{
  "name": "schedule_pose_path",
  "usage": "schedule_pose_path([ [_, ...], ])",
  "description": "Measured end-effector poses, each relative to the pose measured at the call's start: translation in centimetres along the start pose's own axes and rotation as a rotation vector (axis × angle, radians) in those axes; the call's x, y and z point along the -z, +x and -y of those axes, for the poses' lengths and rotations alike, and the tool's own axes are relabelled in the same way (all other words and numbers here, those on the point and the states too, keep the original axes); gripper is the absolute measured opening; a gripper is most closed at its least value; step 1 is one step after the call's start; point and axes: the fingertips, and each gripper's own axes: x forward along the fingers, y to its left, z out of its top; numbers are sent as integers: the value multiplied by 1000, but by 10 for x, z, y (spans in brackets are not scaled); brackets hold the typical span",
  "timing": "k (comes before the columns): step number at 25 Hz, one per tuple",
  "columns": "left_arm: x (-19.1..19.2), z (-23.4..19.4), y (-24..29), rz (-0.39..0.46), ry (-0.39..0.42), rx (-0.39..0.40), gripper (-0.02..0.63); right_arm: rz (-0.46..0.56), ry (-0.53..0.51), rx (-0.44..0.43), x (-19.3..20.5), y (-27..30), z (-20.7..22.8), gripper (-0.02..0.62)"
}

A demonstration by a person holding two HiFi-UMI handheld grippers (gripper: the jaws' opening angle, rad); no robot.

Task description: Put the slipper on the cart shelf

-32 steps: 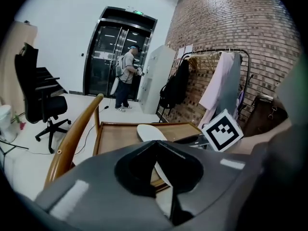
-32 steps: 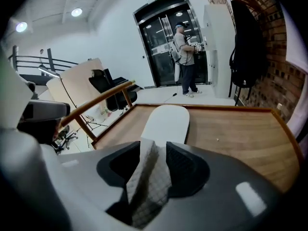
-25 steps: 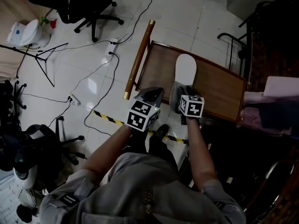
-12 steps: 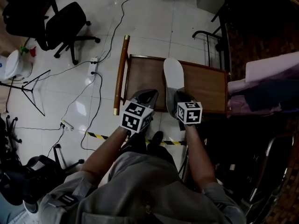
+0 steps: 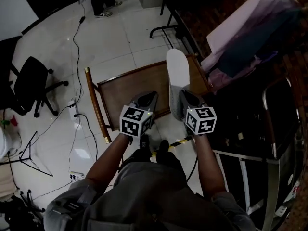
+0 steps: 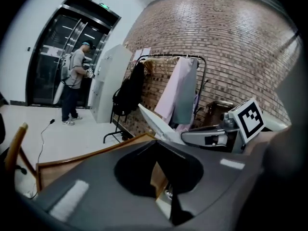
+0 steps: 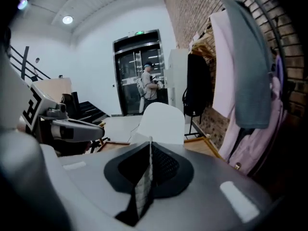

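Note:
The white slipper [image 5: 177, 75] sticks out forward from my right gripper [image 5: 179, 95], which is shut on its heel end; its thin edge runs between the jaws in the right gripper view, where the slipper [image 7: 162, 121] rises pale ahead of the right gripper [image 7: 150, 142]. Below and to the left lies the brown wooden cart shelf [image 5: 130, 88], with the slipper's front over its right end. My left gripper [image 5: 147, 96] hovers over the shelf's near edge, shut and holding nothing. From the left gripper [image 6: 155, 146] I see the slipper [image 6: 153, 123] and the cart shelf [image 6: 86, 158].
A clothes rack [image 6: 192, 61] with pink and grey garments [image 7: 240, 81] stands against the brick wall on the right. Cables [image 5: 77, 37], an office chair [image 5: 29, 83] and yellow-black tape [image 5: 175, 143] are on the white floor. A person [image 6: 74, 81] stands by the glass doors. A metal frame [image 5: 267, 158] is at the right.
My right gripper's jaws have closed on the slipper's heel, and the slipper now points up and away from the shelf. The head view has swung round to the right.

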Motion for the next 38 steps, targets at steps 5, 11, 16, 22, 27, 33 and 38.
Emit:
schedule_pose_path([
  [5,-14,57,19,6,58,154,8,100,42,122,-8,-70,19,8],
  [11,-7,138,27,1,110,266,8,152,72,235,18,-160,29,8],
  [16,23,216,3,-40,176,378,8,185,119,348,57,-248,23,9],
  [22,81,313,-44,-95,240,506,8,197,167,458,116,-350,4,9],
  [27,126,386,-74,-140,288,618,8,205,218,574,165,-430,-12,9],
  [33,164,477,-99,-192,358,777,8,215,310,750,222,-525,-19,9],
  [38,192,550,-113,-232,414,914,8,232,401,893,267,-594,-19,9],
])
